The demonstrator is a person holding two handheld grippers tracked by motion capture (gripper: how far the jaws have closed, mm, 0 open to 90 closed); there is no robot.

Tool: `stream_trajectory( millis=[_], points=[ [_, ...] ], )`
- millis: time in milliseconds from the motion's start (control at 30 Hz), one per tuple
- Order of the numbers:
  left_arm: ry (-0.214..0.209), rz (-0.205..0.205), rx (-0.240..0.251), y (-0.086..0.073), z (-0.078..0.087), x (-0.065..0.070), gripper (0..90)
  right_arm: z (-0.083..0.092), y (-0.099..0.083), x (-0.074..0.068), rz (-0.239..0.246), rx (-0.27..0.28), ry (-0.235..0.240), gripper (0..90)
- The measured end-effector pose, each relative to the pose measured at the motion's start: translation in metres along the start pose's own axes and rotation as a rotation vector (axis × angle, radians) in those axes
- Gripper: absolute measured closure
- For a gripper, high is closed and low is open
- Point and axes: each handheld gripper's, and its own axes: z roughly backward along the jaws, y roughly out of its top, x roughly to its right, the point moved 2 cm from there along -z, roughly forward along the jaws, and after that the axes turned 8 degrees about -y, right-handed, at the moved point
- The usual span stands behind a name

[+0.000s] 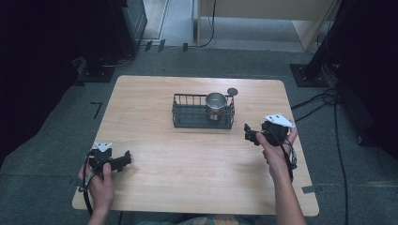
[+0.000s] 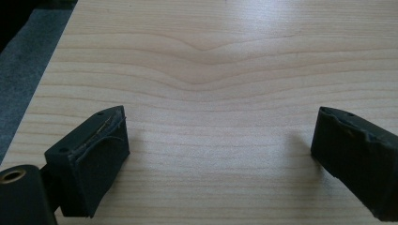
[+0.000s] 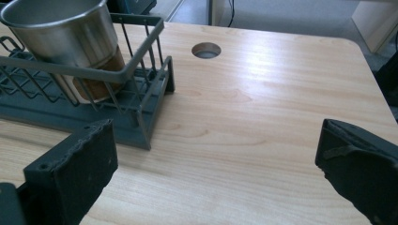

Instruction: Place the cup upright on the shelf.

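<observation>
While I sit at the near edge, a pale wooden table (image 1: 187,159) with rounded corners spreads out in front of me, standing on grey carpet (image 1: 42,154). Dark equipment and stands crowd the room at ten and two o'clock, cables (image 1: 328,101) trail across the floor on the right, and a lighter floor strip lies at twelve o'clock.

A dark wire basket (image 1: 202,112) stands past the table's centre, toward twelve o'clock. A shiny steel cup (image 1: 216,104) stands upright inside its right end. Just beyond the basket's right corner, a round cable hole (image 1: 232,91) is cut into the tabletop.

My left forearm comes in at seven o'clock. My left hand (image 1: 99,180) grips the left gripper (image 1: 123,161) low over the table near the left edge, pointing toward three o'clock. In the left gripper view its jaws stand wide apart over bare wood grain, with nothing between them.

My right forearm comes in at five o'clock. My right hand (image 1: 274,145) holds the right gripper (image 1: 248,133) at about three o'clock from the basket, near it but apart, pointing toward nine o'clock. In the right gripper view its jaws are also spread wide and empty, with the basket's corner and the cup at eleven o'clock and the cable hole at twelve.
</observation>
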Motion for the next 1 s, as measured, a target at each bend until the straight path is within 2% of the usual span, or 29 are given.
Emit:
stream_trajectory(
  millis=[500, 1000],
  points=[
    [0.0, 0.0, 0.001, 0.0, 0.0, 0.0, 4.9, 0.003, -0.034, 0.021, -0.016, -0.047, -0.034, 0.0],
    [-0.001, 0.0, 0.0, 0.0, 0.0, 0.0, 4.8, 0.009, -0.071, 0.047, -0.038, -0.109, -0.088, 0.0]
  ],
)
